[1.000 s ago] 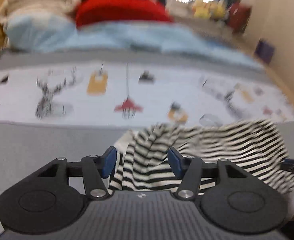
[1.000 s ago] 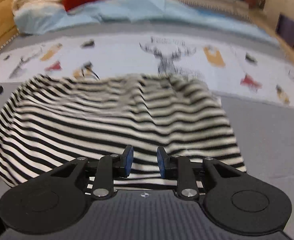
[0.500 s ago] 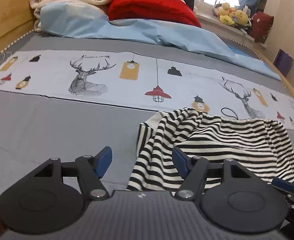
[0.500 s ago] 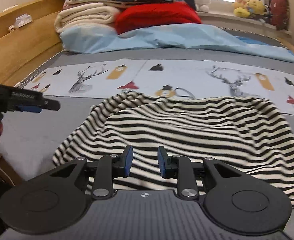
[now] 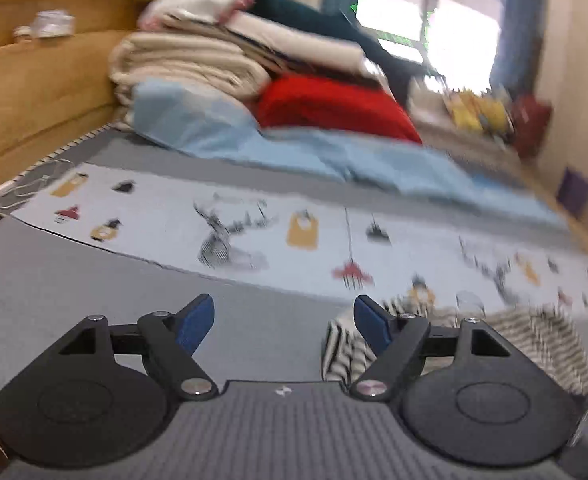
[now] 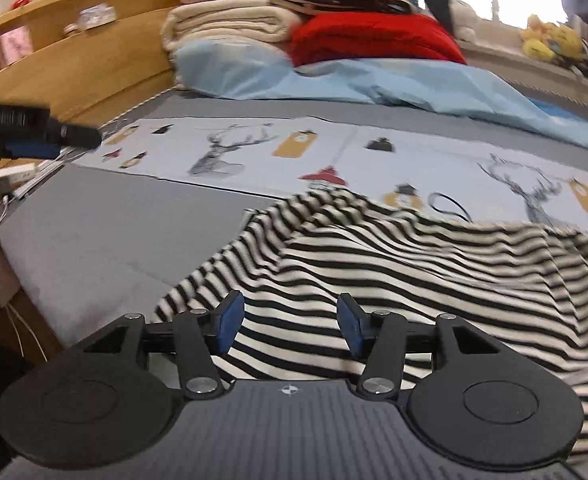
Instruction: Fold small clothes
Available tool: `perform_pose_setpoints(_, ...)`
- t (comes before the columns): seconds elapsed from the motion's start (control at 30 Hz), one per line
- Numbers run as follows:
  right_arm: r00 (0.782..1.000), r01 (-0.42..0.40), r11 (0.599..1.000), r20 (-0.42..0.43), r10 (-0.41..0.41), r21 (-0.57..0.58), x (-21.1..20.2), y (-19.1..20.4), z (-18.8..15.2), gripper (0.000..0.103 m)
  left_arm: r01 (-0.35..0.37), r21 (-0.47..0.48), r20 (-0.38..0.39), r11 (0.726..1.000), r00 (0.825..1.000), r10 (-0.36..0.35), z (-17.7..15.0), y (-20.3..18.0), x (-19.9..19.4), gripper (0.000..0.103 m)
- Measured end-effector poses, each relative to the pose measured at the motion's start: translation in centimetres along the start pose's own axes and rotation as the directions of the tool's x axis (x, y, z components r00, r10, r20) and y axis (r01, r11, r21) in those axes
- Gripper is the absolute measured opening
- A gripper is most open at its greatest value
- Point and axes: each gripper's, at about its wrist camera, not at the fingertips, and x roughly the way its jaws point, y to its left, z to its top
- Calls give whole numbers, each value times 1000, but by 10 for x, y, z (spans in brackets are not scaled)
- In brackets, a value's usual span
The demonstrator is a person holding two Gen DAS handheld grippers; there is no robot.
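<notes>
A black-and-white striped garment lies rumpled on the grey bed cover. My right gripper is open just above its near edge, holding nothing. In the left wrist view the garment lies at the lower right, partly behind the right finger. My left gripper is wide open and empty over bare grey cover, left of the garment. The left gripper also shows at the left edge of the right wrist view.
A light blue printed strip crosses the bed behind the garment. Folded blankets, a red pillow and a blue sheet are stacked at the far end. A wooden headboard runs along the left.
My right gripper has opened and let go of the garment's edge. My left gripper has opened wider and swung left, off the garment, which now lies on the bed.
</notes>
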Motion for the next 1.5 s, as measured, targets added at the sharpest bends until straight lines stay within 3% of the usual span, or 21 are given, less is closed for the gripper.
perform_pose_setpoints(0.07, 1000, -17, 1000, -3, 17, -26, 8, 11, 0, 47, -2, -11, 12, 1000, 1000, 2, 2, 2, 0, 81)
perform_pose_setpoints(0.1, 999, -34, 999, -10, 34, -37, 14, 17, 0, 35, 3, -14, 5, 1000, 1000, -3, 3, 2, 1, 81)
perform_pose_setpoints(0.17, 997, -73, 995, -37, 70, -69, 27, 31, -2, 23, 11, -25, -7, 1000, 1000, -12, 5, 4, 4, 81)
perform_pose_setpoints(0.33, 986, -140, 967, -116, 117, -214, 61, 70, -18, 23, 14, -31, -43, 999, 999, -16, 6, 9, 11, 81)
perform_pose_setpoints(0.47, 979, -151, 939, -179, 99, -309, 84, 90, -32, 47, 15, -21, -63, 1000, 998, -17, 4, 12, 16, 82)
perform_pose_setpoints(0.73, 972, -151, 906, -225, 63, -396, 113, 106, -45, 62, 23, -25, -92, 999, 995, -25, 2, 17, 21, 82)
perform_pose_setpoints(0.83, 977, -128, 897, -209, 40, -423, 116, 107, -45, 51, 45, -29, -125, 999, 991, -49, 1, 17, 28, 82)
perform_pose_setpoints(0.9, 981, -100, 898, -192, 17, -429, 116, 103, -44, 30, 75, -46, -165, 996, 983, -82, 0, 18, 37, 82)
perform_pose_setpoints(0.93, 981, -102, 905, -190, 24, -412, 115, 99, -42, 27, 92, -59, -188, 994, 977, -102, -1, 18, 42, 82)
perform_pose_setpoints(1.03, 983, -126, 948, -163, 80, -293, 103, 80, -28, 18, 158, -142, -254, 977, 948, -190, -4, 20, 62, 84)
perform_pose_setpoints(1.13, 990, -131, 959, -83, 113, -250, 76, 65, -18, 17, 212, -331, -294, 919, 903, -314, -18, 20, 91, 90)
perform_pose_setpoints(1.23, 989, -146, 964, -29, 144, -222, 51, 48, -12, 12, 216, -511, -417, 832, 784, -460, -35, 12, 135, 91)
perform_pose_setpoints(1.37, 984, -175, 973, 19, 180, -152, 25, 23, -11, 10, 239, -554, -417, 798, 750, -513, -35, -12, 163, 96)
perform_pose_setpoints(1.5, 980, -191, 973, 36, 197, -130, 11, 9, -16, 8, 197, -619, -462, 760, 691, -555, -45, -33, 202, 96)
